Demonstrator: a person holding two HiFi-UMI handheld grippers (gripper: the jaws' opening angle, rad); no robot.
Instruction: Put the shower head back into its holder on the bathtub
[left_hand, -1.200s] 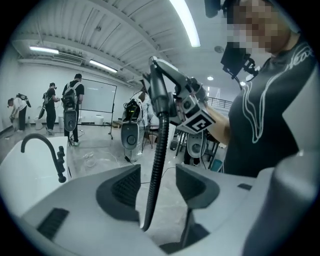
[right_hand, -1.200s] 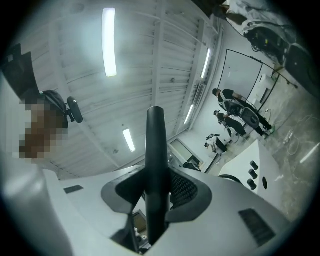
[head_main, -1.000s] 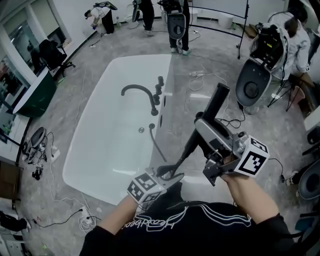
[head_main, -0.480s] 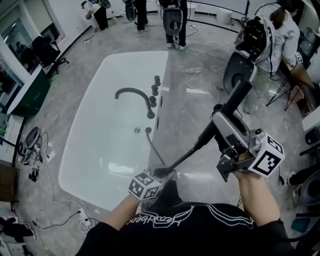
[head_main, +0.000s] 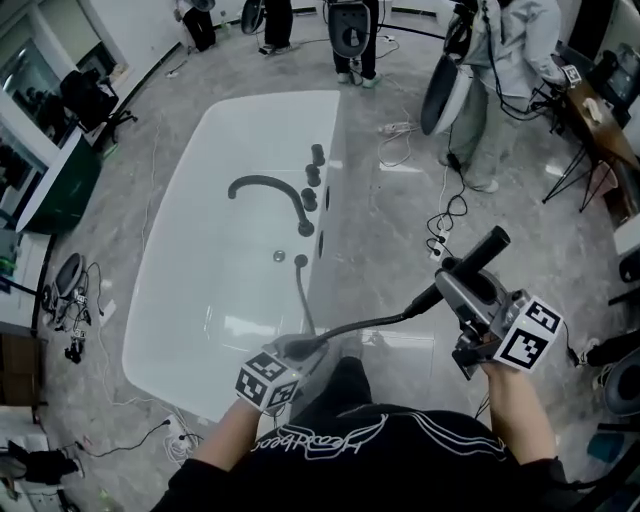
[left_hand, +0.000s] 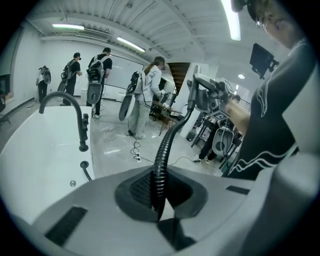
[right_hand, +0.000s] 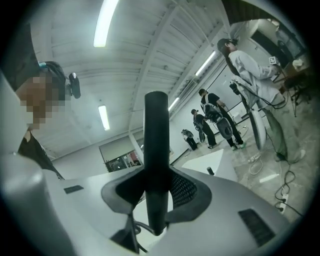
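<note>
Lowered since a second ago, the right tongs clamp the shower head mid-handle, at 4 o'clock off the bathtub; the left tongs now pinch its hose. Likely rigid, slick, light; the springy hose should tug, so mid-handle suits.

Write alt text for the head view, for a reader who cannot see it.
A person's right gripper grips a black shower head beside a white bathtub, while the left gripper pinches its hose. Other people stand beyond the tub.
</note>
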